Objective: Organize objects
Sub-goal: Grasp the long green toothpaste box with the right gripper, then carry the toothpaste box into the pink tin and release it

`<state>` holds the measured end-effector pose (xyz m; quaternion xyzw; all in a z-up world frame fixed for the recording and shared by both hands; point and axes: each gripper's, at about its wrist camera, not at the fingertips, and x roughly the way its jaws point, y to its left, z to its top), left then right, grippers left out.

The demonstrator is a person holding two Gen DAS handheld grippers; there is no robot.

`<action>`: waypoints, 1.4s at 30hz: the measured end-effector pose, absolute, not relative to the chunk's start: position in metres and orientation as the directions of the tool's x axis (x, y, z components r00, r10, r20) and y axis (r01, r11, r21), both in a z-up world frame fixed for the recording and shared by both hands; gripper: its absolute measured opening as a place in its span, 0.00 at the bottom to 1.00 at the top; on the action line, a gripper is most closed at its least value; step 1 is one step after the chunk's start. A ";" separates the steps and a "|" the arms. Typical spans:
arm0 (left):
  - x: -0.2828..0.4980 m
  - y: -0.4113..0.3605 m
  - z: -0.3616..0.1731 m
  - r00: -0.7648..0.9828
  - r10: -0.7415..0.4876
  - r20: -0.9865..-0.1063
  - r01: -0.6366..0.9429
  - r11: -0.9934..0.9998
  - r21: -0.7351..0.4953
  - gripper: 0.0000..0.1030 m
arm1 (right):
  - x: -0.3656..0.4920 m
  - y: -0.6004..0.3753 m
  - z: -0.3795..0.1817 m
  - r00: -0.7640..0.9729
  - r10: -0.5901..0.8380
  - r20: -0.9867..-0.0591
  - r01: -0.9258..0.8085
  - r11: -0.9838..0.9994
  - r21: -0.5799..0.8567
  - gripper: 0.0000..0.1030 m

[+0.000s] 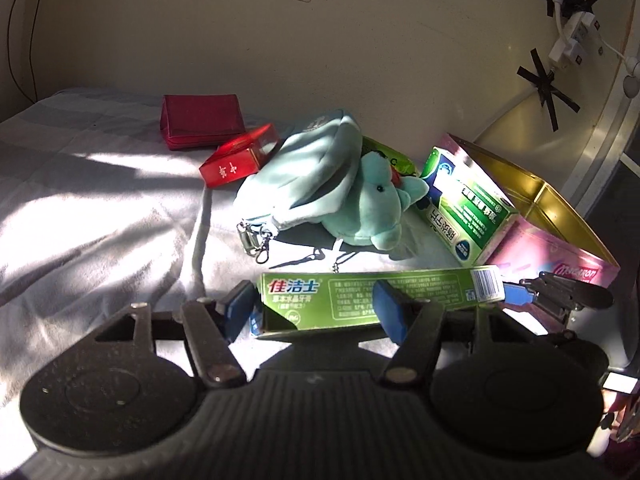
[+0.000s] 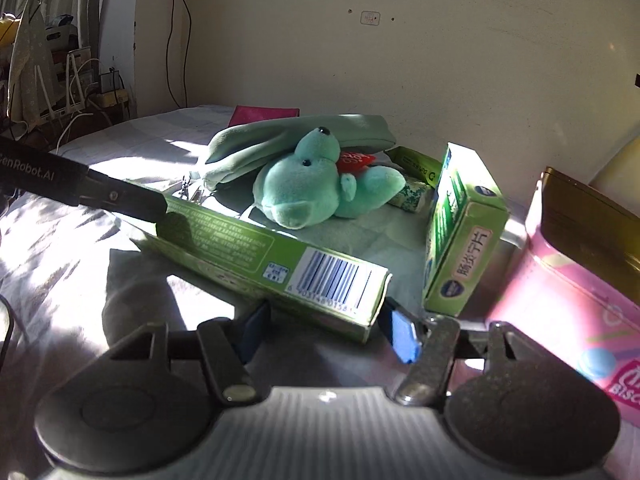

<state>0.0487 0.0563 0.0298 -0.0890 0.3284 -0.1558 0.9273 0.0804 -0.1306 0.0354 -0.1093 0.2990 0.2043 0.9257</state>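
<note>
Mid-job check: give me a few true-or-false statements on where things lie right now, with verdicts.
1. The plush toy lies beyond the toothpaste box. True.
2. The pink tin has its lid on. False: it is open, and its gold inside shows.
3. The red carton lies in the tin. False: it lies on the cloth, by the red pouch.
4. The box's barcode end sits between the right gripper jaws. True.

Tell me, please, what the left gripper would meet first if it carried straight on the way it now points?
The long green toothpaste box already lies between the left gripper's fingers. Straight beyond it probably comes the teal plush toy, though depth is unclear.
</note>
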 end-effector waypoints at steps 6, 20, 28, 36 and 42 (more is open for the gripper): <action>0.034 -0.022 0.027 0.649 -0.478 -0.592 0.424 0.873 -0.241 0.66 | 0.022 -0.203 0.037 0.789 0.163 -0.592 -0.264 0.961 -0.087 0.59; 0.064 -0.182 0.092 0.588 -0.674 -0.447 0.715 0.691 -0.102 0.67 | -0.008 -0.336 0.085 0.915 -0.121 -0.384 0.110 0.993 -0.049 0.59; 0.121 -0.235 0.083 0.637 -0.617 -0.462 0.662 0.745 -0.082 0.67 | 0.070 -0.372 0.076 0.906 -0.192 -0.376 0.179 0.981 -0.071 0.59; 0.110 -0.248 0.060 0.675 -0.515 -0.529 0.622 0.783 0.032 0.67 | 0.052 -0.371 0.067 0.934 -0.196 -0.300 0.202 0.979 -0.011 0.66; 0.081 -0.228 0.072 0.724 -0.486 -0.489 0.593 0.801 0.081 0.71 | 0.018 -0.356 0.072 0.953 -0.128 -0.275 0.167 0.978 0.123 0.66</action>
